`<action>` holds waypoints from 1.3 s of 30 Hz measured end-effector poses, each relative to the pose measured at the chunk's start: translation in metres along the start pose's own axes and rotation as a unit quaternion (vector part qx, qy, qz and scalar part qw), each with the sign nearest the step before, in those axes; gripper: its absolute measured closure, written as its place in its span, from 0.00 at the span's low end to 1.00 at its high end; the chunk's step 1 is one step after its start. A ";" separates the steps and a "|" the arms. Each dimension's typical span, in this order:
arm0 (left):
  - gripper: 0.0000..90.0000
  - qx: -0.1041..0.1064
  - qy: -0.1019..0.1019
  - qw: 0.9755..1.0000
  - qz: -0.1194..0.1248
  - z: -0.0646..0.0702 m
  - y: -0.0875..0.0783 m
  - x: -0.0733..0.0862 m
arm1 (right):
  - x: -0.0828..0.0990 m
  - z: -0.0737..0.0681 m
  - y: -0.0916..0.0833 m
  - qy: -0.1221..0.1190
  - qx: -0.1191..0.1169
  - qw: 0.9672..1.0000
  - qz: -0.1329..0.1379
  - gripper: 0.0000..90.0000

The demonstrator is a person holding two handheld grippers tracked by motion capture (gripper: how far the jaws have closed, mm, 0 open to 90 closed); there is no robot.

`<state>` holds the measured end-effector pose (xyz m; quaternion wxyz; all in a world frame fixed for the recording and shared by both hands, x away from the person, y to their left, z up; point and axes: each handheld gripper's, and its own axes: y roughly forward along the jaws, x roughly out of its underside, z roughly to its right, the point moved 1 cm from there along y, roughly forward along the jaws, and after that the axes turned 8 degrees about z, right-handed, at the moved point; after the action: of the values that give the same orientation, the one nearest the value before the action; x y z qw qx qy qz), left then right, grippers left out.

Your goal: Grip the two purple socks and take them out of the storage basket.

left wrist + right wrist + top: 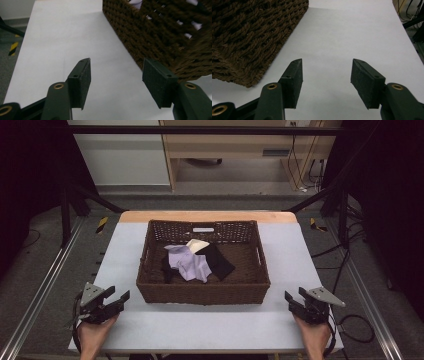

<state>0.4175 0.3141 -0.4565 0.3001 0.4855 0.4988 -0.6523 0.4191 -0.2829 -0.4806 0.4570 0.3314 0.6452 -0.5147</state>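
Basket (203,292) first: I see the brown woven one sitting in the middle of the white table (200,325), its long side facing me. Inside it lie a lilac cloth (189,262), a black cloth (218,261) partly under it and a cream piece (196,245) toward the far wall. All three rest on the basket's floor, overlapping one another.

My left gripper (120,299) hovers near the table's near-left corner, just off the basket's left front corner. In the left gripper view its two black jaws stand wide apart, with bare white tabletop between the pads (85,82). Nothing is gripped; the basket's woven wall rises just beyond the right-hand jaw, near it, and I cannot tell whether they touch.

My right gripper (293,299) sits near the near-right corner of the table, well apart from the left one, with the basket between them. In the right gripper view its jaws also gape wide, pads (296,82) facing each other over empty table surface. It holds nothing, and the basket's corner lies off to the left of its jaws, clear of them.

Both hands (92,335) come in from the bottom edge of the high view.
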 end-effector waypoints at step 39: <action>0.41 0.034 -0.034 0.996 0.082 0.013 -0.037 -0.062 | 0.003 -0.006 -0.001 -0.016 -0.009 0.999 0.026 0.36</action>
<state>0.4025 0.3085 -0.3846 0.3527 0.5117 0.4247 -0.6583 0.4152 -0.2774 -0.4825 0.4837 0.3356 0.6335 -0.5020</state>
